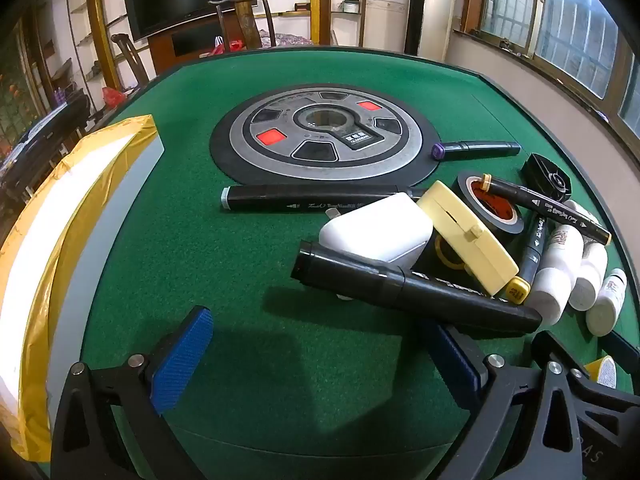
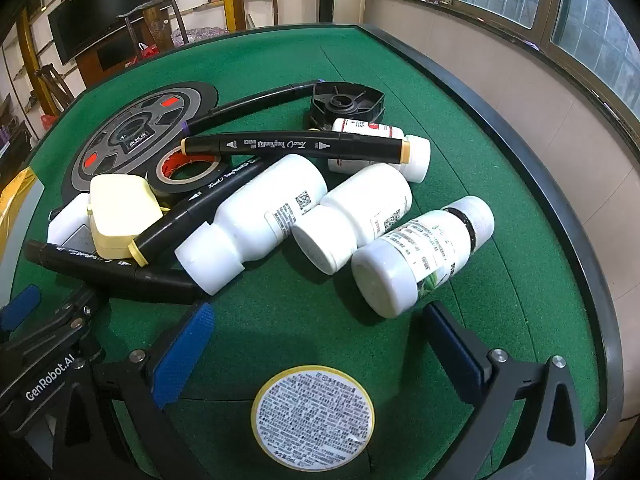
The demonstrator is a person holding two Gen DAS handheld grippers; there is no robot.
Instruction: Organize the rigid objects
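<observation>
The left hand-held gripper (image 1: 320,360) is tilting steeply downward, its jaws standing wide apart and gripping nothing; the right hand-held gripper (image 2: 320,344) is doing likewise, alongside it.

The yellow-rimmed round lid (image 2: 313,417) has print too small to read, and the white charger (image 2: 68,226) lies half hidden behind the cream case (image 2: 118,216).
</observation>
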